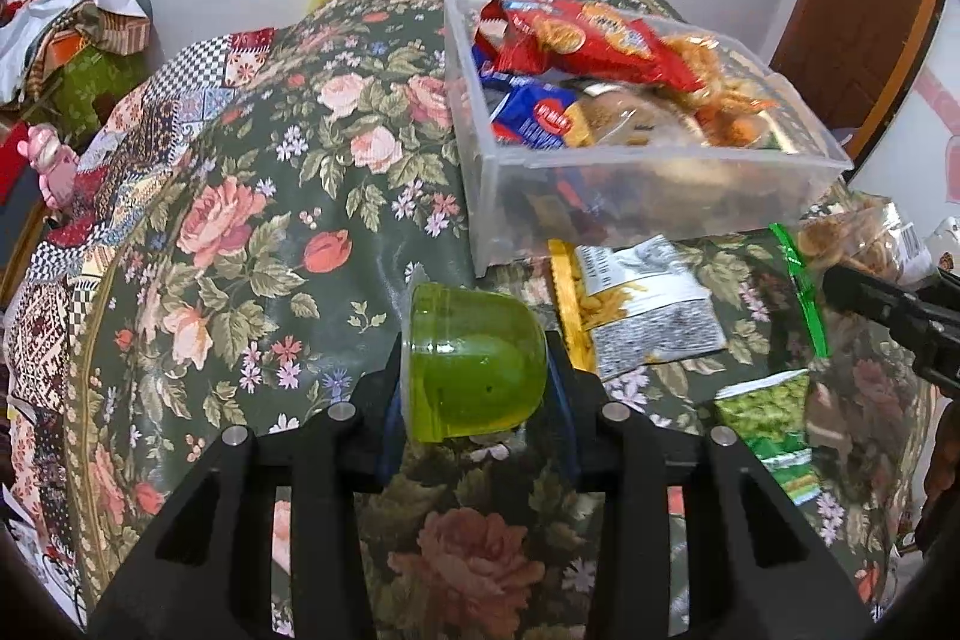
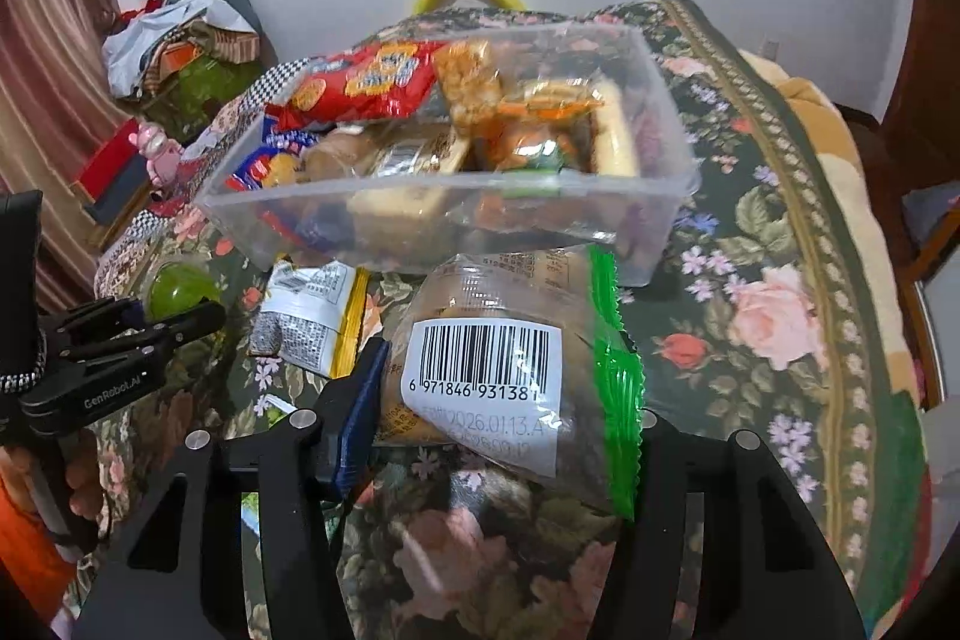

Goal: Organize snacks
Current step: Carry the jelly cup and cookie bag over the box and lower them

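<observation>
Left wrist view: a green jelly cup (image 1: 477, 361) is pinched on its side between the left gripper (image 1: 477, 376) pads, above the floral tablecloth (image 1: 240, 220). A clear bin (image 1: 654, 196) full of snacks sits just beyond, right of centre.

Right wrist view: a clear snack bag (image 2: 510, 370) with green edge and barcode label is clamped by the right gripper (image 2: 504, 400), just in front of the bin (image 2: 456, 214). A silver packet (image 2: 309, 319) lies flat on the cloth to the left.

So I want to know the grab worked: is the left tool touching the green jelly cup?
Touching. The left wrist view shows the left tool with a pad pressed on each side of the jelly cup.
</observation>
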`<control>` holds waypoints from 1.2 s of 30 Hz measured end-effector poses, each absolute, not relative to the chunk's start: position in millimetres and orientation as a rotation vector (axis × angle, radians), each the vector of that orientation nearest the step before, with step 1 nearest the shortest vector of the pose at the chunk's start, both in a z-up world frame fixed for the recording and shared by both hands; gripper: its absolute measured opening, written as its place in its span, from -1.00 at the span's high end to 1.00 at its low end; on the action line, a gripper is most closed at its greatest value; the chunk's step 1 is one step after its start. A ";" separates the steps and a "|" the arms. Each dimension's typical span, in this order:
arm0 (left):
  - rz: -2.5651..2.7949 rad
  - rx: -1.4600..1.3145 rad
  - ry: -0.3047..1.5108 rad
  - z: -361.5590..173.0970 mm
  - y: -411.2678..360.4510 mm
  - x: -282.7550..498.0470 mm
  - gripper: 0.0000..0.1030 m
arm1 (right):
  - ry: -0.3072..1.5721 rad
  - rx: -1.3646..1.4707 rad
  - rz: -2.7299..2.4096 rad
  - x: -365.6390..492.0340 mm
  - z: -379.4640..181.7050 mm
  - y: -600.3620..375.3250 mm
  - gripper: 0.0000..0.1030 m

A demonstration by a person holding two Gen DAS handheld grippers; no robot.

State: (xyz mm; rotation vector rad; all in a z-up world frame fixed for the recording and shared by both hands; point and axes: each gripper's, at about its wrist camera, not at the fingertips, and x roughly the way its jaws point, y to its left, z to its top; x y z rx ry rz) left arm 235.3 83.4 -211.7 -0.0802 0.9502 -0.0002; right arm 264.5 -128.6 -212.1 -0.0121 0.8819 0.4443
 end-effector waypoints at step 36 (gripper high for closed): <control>-0.061 -0.062 0.789 -148.2 57.2 319.2 0.23 | 0.700 0.005 0.381 340.1 -162.7 -129.4 -0.01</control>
